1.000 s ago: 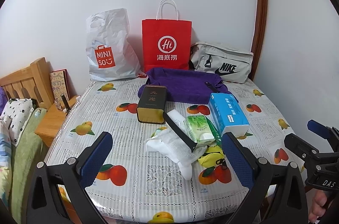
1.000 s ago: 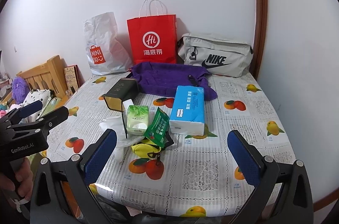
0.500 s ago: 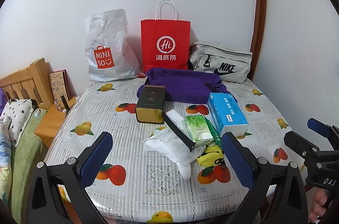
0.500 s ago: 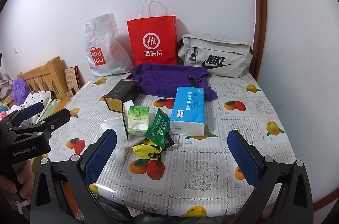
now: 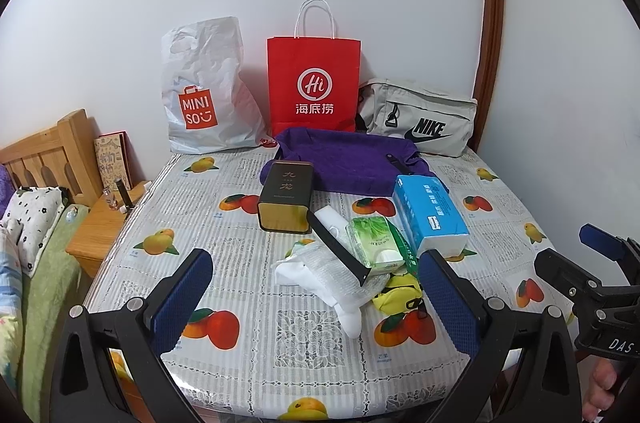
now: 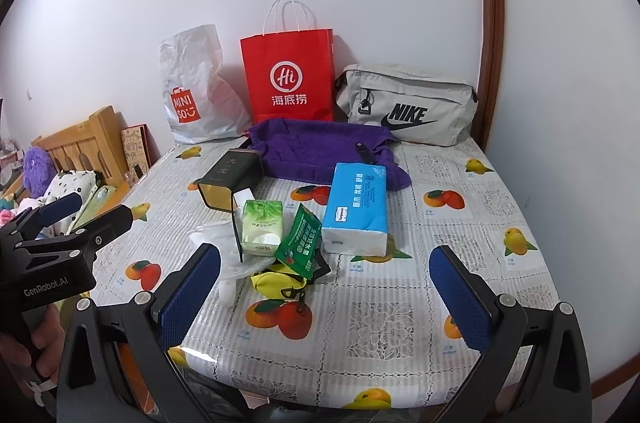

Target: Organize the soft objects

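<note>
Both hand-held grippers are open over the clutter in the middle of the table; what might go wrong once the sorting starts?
1. The white sock lies under a black strap that runs up to the dark tin; pulling the sock may drag both.
2. The green pouch leans over the yellow pouch, so grabbing either probably shifts its neighbour.
3. The left hand-held gripper and right hand-held gripper face the same pile and may collide.

Three bags (image 5: pixel 314 85) stood along the table's (image 5: pixel 248 363) far edge; a cloth (image 5: pixel 344 163) lay before them, a tissue pack (image 5: pixel 430 211) nearer, right of a tin (image 5: pixel 286 197).
</note>
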Demonstrator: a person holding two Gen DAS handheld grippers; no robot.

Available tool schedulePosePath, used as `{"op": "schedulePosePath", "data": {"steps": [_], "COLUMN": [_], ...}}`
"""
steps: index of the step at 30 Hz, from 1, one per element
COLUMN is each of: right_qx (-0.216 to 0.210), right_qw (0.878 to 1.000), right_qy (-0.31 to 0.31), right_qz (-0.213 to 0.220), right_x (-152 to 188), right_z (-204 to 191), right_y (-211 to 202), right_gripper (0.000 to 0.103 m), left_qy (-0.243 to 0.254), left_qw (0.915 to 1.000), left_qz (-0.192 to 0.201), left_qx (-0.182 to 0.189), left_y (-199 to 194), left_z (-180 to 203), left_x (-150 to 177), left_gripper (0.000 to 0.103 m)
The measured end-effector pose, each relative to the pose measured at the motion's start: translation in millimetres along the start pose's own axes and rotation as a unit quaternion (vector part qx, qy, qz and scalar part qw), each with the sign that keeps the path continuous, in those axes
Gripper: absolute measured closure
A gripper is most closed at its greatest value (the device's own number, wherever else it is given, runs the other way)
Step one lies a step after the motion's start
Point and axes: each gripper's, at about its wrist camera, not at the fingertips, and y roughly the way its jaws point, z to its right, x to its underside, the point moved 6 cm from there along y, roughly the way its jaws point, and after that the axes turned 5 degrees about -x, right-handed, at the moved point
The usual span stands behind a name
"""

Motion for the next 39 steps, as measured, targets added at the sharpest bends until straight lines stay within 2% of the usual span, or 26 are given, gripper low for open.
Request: {"op": "schedulePosePath", "data": {"steps": [25,31,39], "right_qx": [-0.011,-0.012,-0.028], "right_qw": [1.000,1.000,0.999], "right_qy": [-0.005,-0.008,0.019], "right_qz": [-0.002,0.000,-0.029], "right_x": [1.6,0.9,13.8], "right_z": [-4.3,-2.9,11.2], "right_y": [1.7,7.4,37.1], "right_gripper": [0.000,0.000,0.000], "left_qy": [-0.001,-0.009,-0.009], "left_qw": [1.0000,0.9998,0.9986], "left_qz": [-0.004,-0.020,-0.052], "left_qx": [0.000,-0.002,-0.002], "left_y": [-1.4,13.5,48.6], "left_z": [-0.3,-5.0,-10.5], "left_x": [4.1,1.4,15.5], "left_gripper": [0.000,0.000,0.000]}}
